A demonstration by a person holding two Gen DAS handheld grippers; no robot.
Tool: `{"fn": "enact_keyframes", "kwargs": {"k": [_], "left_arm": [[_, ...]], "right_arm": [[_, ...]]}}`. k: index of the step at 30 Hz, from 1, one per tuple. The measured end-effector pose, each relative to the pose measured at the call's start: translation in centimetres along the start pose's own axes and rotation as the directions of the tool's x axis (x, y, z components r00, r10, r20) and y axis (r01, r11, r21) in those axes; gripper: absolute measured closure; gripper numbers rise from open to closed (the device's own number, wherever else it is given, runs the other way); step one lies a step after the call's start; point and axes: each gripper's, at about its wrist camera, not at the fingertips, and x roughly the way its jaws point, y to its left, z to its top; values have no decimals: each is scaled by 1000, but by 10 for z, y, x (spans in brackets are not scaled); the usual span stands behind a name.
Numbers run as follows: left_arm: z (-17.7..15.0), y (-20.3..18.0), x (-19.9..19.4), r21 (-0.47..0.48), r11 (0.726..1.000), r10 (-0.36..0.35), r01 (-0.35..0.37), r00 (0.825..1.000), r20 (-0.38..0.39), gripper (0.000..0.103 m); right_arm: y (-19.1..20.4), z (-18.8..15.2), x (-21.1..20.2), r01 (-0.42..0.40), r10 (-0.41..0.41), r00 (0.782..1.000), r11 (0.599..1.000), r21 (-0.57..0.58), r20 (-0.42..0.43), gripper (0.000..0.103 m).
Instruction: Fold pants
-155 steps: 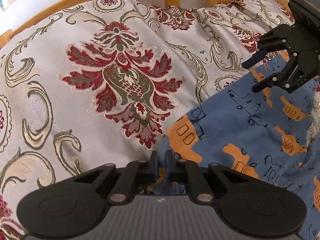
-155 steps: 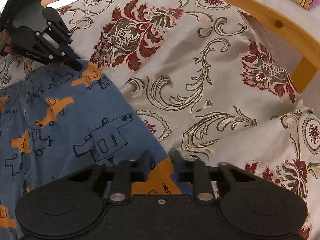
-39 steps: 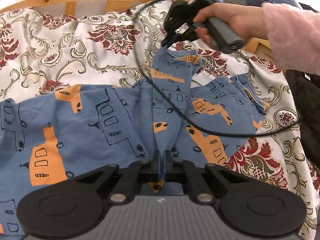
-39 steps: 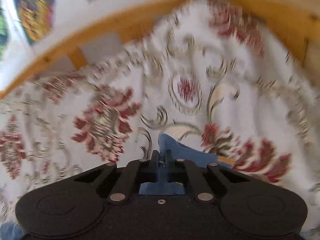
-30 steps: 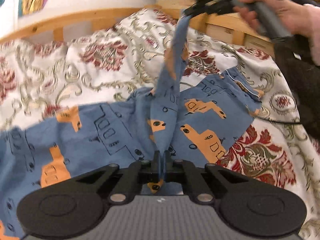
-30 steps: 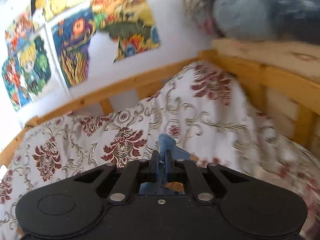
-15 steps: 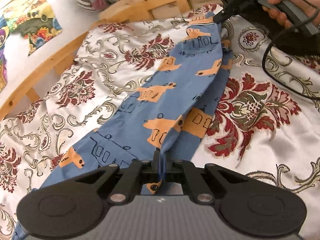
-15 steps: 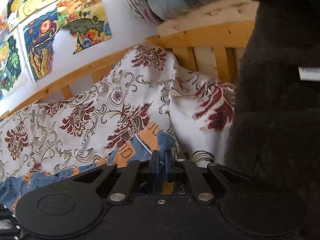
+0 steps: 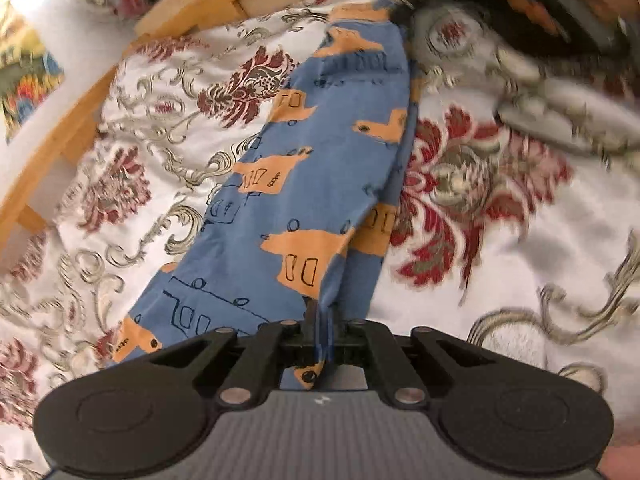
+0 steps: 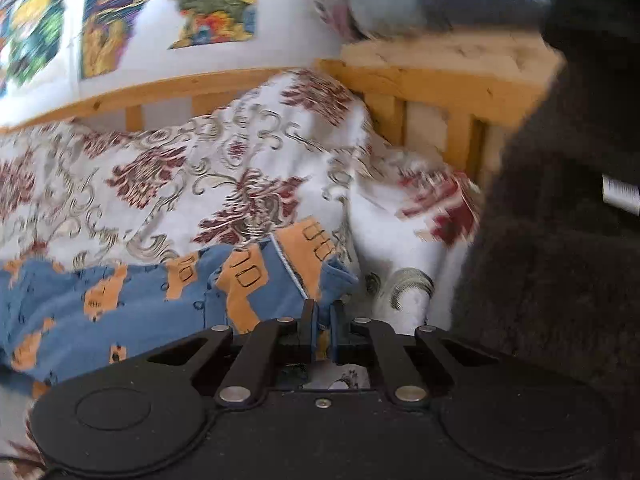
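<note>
Pants (image 9: 320,152) — folded lengthwise on bedspread (image 9: 500,260)

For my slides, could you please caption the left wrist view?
Left gripper pinching blue orange-printed cotton pants over a floral bedspread.

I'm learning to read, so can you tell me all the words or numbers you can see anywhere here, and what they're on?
No text here can be read.
White tag on the dark fuzzy fabric: printed lines, too blurred to read.
Wall pictures: only colours, no letters visible.
Pants: drawn vehicles, no words.
</note>
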Motion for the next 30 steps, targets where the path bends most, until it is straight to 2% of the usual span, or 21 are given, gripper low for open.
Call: {"fn": "enact_keyframes", "kwargs": {"k": [1,3,4,7,9,11,14,17,20,22,24,25,26,28,30], "left_arm": [[4,11,-3,-54,997,-51,51,999,-2,94],[18,37,-10,-181,972,-147,147,989,16,88],[27,47,-13,-221,961,-165,167,986,25,82],[68,74,-15,-290,934,-202,209,978,53,78],[104,90,-8,-333,907,-253,258,966,59,68],[143,100,4,-365,880,-302,303,951,62,42],[205,101,27,-366,855,-375,368,926,56,38],[254,85,53,-326,870,-393,371,919,-4,29],[292,55,84,-262,899,-386,351,917,-96,30],[311,32,107,-202,930,-341,306,924,-174,32],[318,10,128,-143,959,-274,243,923,-270,47],[319,2,136,-126,965,-256,228,919,-300,67],[318,-3,144,-118,970,-240,213,914,-327,92],[314,-5,151,-139,976,-206,166,913,-353,96],[308,1,147,-193,972,-194,136,926,-325,97]], "right_arm": [[5,-1,-2,-4,4,1000,999,-34,9,97],[15,-3,-4,-17,19,1000,995,-102,17,96],[20,-3,-3,-23,24,1000,990,-137,9,96],[32,-10,2,-53,48,998,974,-220,-30,95],[39,-15,6,-77,64,996,961,-265,-58,95],[44,-17,8,-94,77,995,950,-297,-67,95],[48,-18,9,-116,98,993,941,-317,-71,95],[49,-19,9,-134,117,991,939,-318,-72,95],[48,-18,10,-144,124,989,942,-304,-85,95],[46,-18,9,-147,128,988,943,-298,-82,94],[44,-18,8,-147,128,988,946,-289,-82,94],[42,-18,7,-144,127,989,949,-281,-80,94],[40,-17,6,-139,123,990,953,-270,-75,94],[34,-14,3,-117,107,993,965,-234,-56,94],[23,-11,2,-95,89,995,982,-162,-46,94]]}}
